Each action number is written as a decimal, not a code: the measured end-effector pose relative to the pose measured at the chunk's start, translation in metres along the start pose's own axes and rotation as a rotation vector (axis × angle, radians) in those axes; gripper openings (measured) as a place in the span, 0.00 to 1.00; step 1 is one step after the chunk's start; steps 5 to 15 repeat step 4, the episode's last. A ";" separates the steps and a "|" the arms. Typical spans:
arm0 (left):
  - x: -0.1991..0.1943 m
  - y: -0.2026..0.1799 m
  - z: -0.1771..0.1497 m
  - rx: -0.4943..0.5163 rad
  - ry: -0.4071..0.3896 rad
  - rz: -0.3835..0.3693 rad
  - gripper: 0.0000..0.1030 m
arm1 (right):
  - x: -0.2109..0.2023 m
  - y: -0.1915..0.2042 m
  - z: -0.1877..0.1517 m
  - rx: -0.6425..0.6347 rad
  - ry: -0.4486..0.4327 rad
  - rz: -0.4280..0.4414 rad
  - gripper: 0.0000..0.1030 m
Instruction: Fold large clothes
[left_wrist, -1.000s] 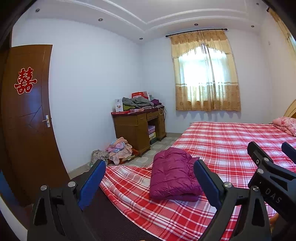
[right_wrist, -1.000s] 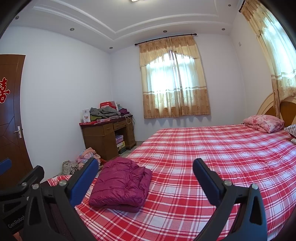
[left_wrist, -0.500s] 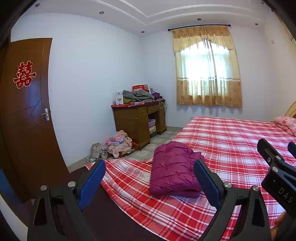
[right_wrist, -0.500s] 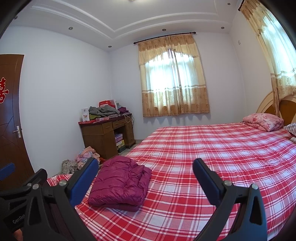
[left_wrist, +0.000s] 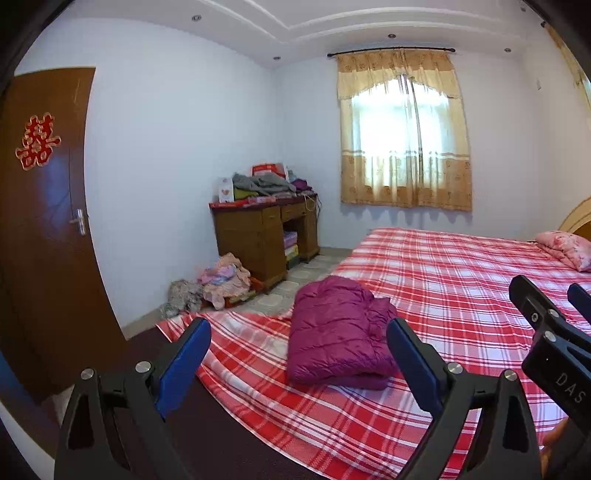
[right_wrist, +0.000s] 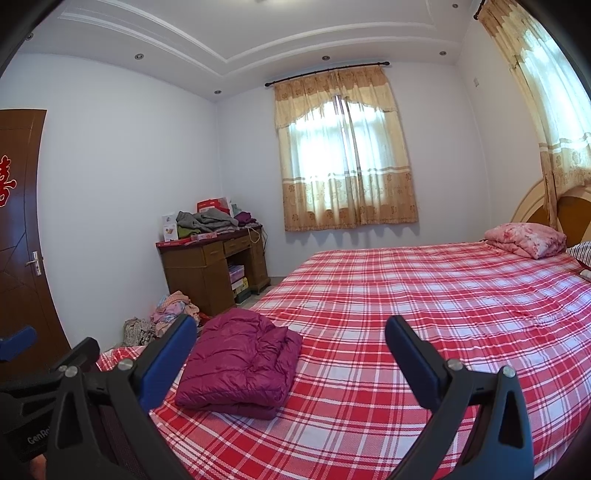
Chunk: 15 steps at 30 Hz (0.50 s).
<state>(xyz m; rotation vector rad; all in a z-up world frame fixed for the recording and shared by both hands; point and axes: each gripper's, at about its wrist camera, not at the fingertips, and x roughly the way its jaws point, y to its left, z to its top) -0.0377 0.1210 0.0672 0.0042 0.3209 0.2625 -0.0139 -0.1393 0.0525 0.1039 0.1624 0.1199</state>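
Note:
A purple quilted jacket (left_wrist: 338, 332) lies folded in a neat stack on the red plaid bed (left_wrist: 461, 280), near its foot corner. It also shows in the right wrist view (right_wrist: 240, 363). My left gripper (left_wrist: 297, 354) is open and empty, held back from the jacket and above the bed's edge. My right gripper (right_wrist: 290, 354) is open and empty, also back from the jacket. The right gripper's body shows at the right edge of the left wrist view (left_wrist: 554, 332).
A wooden desk (left_wrist: 264, 236) piled with clothes stands by the far wall. A heap of clothes (left_wrist: 218, 280) lies on the floor beside it. A brown door (left_wrist: 40, 229) is at the left. A pink pillow (right_wrist: 524, 240) lies at the bed's head.
Both grippers have drawn slightly back and tilted; the jacket has stayed folded in place. Both stay open.

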 end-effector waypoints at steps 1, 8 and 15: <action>0.003 0.000 -0.001 0.002 0.005 0.003 0.94 | 0.001 0.000 -0.001 0.001 0.004 0.000 1.00; 0.009 0.000 -0.004 0.009 0.016 0.018 0.94 | 0.004 -0.001 -0.001 0.008 0.009 -0.006 1.00; 0.009 0.000 -0.004 0.009 0.016 0.018 0.94 | 0.004 -0.001 -0.001 0.008 0.009 -0.006 1.00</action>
